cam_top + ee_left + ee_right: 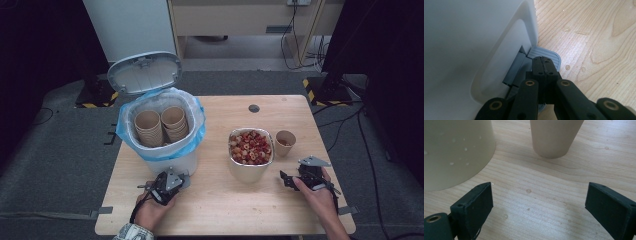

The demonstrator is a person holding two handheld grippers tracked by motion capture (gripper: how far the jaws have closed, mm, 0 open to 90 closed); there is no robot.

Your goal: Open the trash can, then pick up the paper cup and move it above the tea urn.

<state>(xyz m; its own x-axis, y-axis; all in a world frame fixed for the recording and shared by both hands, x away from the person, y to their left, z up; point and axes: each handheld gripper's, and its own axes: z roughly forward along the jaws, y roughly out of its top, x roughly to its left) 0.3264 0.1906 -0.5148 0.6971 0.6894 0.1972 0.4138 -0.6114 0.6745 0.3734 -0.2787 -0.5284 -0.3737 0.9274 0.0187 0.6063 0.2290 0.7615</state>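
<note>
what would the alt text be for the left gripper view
Shut black tongs press down on the grey ribbed foot pedal at the base of a white pedal bin. The bin stands on a pale wooden table speckled with a few water drops.

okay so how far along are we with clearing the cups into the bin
Mostly done, it seems: two stacks of paper cups already sit in the bin, whose lid stands open. In hand: the shut left claw presses the pedal, and the open right claw faces the last cup beside the bowl. Left to do: grip that cup and bin it.
</note>
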